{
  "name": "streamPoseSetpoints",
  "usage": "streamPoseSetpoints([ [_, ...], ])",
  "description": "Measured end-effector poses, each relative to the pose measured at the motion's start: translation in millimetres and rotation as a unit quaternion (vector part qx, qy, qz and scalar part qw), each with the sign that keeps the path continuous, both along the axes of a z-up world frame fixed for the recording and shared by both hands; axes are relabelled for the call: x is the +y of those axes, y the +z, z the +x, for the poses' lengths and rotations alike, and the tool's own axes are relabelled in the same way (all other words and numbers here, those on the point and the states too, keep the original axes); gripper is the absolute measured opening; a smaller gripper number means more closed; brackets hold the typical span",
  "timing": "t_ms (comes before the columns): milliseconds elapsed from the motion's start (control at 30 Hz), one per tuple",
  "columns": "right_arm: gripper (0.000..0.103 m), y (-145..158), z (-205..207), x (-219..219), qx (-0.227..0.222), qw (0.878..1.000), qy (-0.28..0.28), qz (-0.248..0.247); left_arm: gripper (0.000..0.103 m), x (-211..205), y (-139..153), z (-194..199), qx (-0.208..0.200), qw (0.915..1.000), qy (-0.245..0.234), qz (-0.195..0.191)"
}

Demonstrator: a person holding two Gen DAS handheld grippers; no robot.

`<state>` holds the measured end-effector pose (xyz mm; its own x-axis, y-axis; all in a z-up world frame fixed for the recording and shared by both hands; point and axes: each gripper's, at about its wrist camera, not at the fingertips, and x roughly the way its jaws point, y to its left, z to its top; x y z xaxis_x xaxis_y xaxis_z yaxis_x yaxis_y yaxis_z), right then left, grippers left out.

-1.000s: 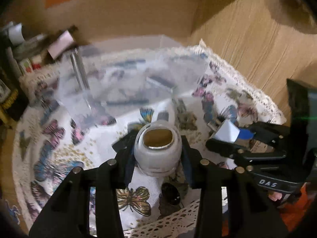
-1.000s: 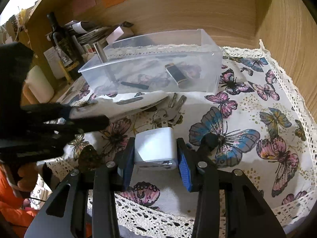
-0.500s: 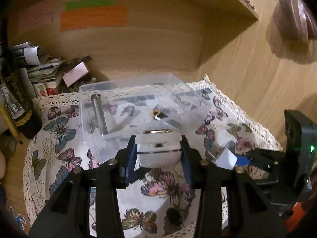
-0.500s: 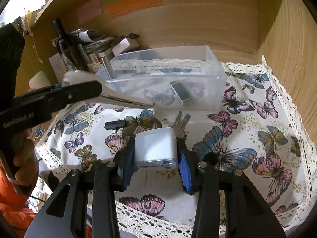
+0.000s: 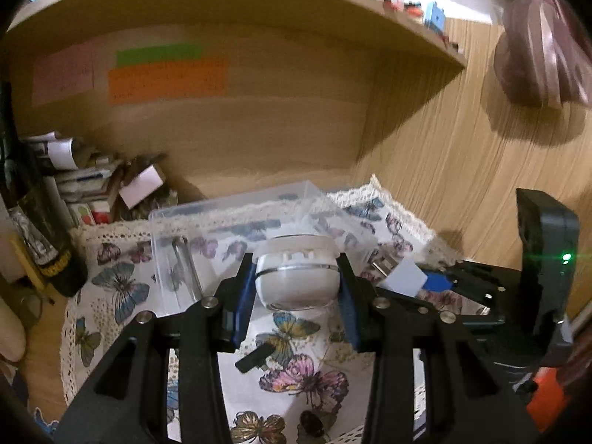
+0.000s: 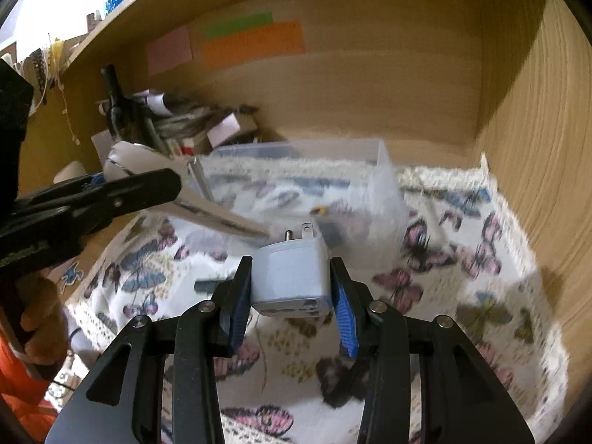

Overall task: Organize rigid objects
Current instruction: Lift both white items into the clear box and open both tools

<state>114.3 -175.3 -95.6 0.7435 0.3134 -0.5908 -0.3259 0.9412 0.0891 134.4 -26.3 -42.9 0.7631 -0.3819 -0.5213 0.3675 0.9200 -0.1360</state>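
Both lifted: jar (image 5: 296,281), plug adapter (image 6: 290,277) aloft.

white jar (image 5: 297,277) in jaws, clear bin (image 5: 236,222) behind

The place is a wooden nook with a light brown back wall (image 5: 259,129) and a wooden side wall (image 6: 536,148) on the right. A wooden shelf (image 5: 259,7) curves over the top, with small things along its edge. Paper notes are stuck on the back wall: a pink one (image 6: 169,53), a green one (image 5: 159,53) and an orange one (image 5: 166,79). A white cloth with colorful butterflies and a lace edge (image 6: 462,259) covers the flat top below. In the back left corner sits a messy pile of papers and boxes (image 5: 92,185), next to a dark bottle (image 5: 44,236).
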Motion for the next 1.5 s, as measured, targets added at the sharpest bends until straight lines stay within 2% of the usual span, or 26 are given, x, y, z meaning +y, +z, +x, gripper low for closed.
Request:
streamPoseSetpoints([
  [300, 0.037, 29.0, 22.5, 3.9, -0.038, 0.999, -0.008, -0.017, 0.041, 7.6, 33.1, 5.0, -0.018, 0.9995, -0.006, -0.024],
  [533, 0.037, 31.2, 47.3, 11.9, -0.041, 0.999, -0.012, -0.032, 0.041, 9.8, 40.3, 24.5, -0.036, 0.9991, 0.013, -0.02],
  [900, 0.037, -1.5, 99.4, 18.8, 0.019, 0.998, -0.018, -0.06, 0.041, 1.8, -17.1, 96.5, 0.043, 0.9983, 0.036, 0.017],
  [1033, 0.037, -15.7, 113.3, 14.8, 0.049, 0.996, -0.024, -0.068, 0.041, 2.1, -34.4, 108.3, 0.069, 0.9969, 0.035, 0.014],
  [1200, 0.037, -23.5, 121.0, 15.9, 0.062, 0.995, -0.021, -0.07, 0.041, 3.2, -46.9, 114.0, 0.082, 0.9962, 0.027, 0.009],
  [1500, 0.037, -32.0, 134.4, 23.2, 0.081, 0.993, -0.016, -0.083, 0.04, -5.4, -78.6, 134.0, 0.142, 0.9888, 0.027, 0.037],
])
